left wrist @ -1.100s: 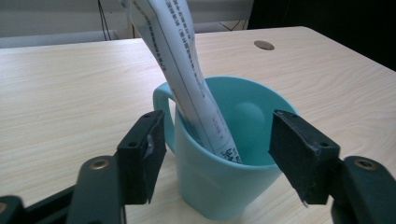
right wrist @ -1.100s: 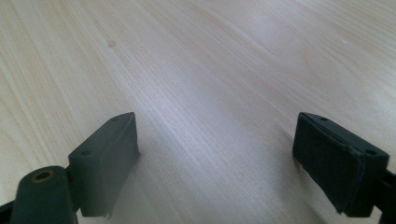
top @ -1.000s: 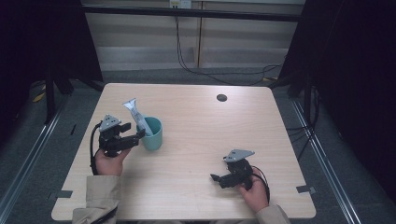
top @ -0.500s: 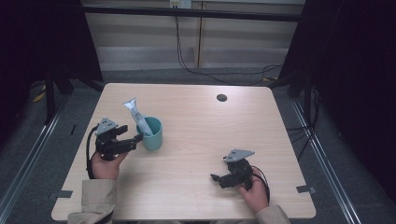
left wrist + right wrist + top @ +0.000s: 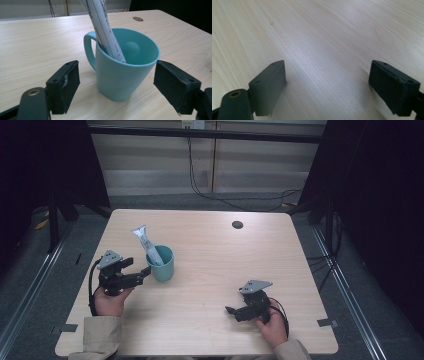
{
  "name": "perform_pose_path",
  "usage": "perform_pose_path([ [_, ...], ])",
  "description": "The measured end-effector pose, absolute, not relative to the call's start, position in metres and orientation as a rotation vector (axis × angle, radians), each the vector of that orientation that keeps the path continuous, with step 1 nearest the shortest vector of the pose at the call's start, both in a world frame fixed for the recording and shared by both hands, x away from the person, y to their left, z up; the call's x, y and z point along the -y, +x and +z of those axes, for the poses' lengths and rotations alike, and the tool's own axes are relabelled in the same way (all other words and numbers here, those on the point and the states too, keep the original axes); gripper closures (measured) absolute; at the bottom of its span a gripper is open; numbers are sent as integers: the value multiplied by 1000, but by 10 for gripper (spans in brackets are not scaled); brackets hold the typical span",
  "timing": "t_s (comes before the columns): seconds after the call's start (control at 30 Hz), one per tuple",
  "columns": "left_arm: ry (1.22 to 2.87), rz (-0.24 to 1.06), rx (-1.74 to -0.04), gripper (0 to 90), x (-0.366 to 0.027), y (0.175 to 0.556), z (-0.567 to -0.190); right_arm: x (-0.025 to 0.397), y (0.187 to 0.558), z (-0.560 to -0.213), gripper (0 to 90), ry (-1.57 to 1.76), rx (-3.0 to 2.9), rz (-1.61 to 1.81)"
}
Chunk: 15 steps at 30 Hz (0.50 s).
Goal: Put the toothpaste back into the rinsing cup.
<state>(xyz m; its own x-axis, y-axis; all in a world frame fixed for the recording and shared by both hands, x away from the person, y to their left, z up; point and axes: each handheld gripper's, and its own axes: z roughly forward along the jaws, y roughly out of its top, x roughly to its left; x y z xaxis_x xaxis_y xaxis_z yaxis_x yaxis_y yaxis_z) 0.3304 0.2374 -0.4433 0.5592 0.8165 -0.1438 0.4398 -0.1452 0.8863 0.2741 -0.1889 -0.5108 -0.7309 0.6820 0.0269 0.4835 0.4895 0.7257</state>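
Observation:
A teal mug [image 5: 162,264] stands on the left half of the wooden table [image 5: 215,255], with a white tube [image 5: 146,242] leaning out of it to the back left. My left gripper [image 5: 139,267] sits just left of the mug, open. In the left gripper view its pads [image 5: 65,86] stand wide on either side of the mug [image 5: 125,67], just short of it, and the tube [image 5: 103,30] rests against the rim beside the handle. My right gripper [image 5: 232,311] lies open near the front right edge, with bare wood between its pads [image 5: 393,86].
A small dark round hole [image 5: 237,224] marks the far part of the table, also visible in the left gripper view as the hole [image 5: 137,18]. Black frame posts and cables stand beyond the far edge. Bare tabletop stretches between the two grippers.
My left gripper has drawn back a little from the mug, toward the near left. The mug, the tube and the right gripper have stayed put.

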Motion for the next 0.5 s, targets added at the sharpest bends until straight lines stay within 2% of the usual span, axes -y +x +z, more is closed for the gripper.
perform_pose_path([
  [0.5,1811,458,-1022,159,-240,322,-457,189,274,-511,136,990,-2473,1079],
])
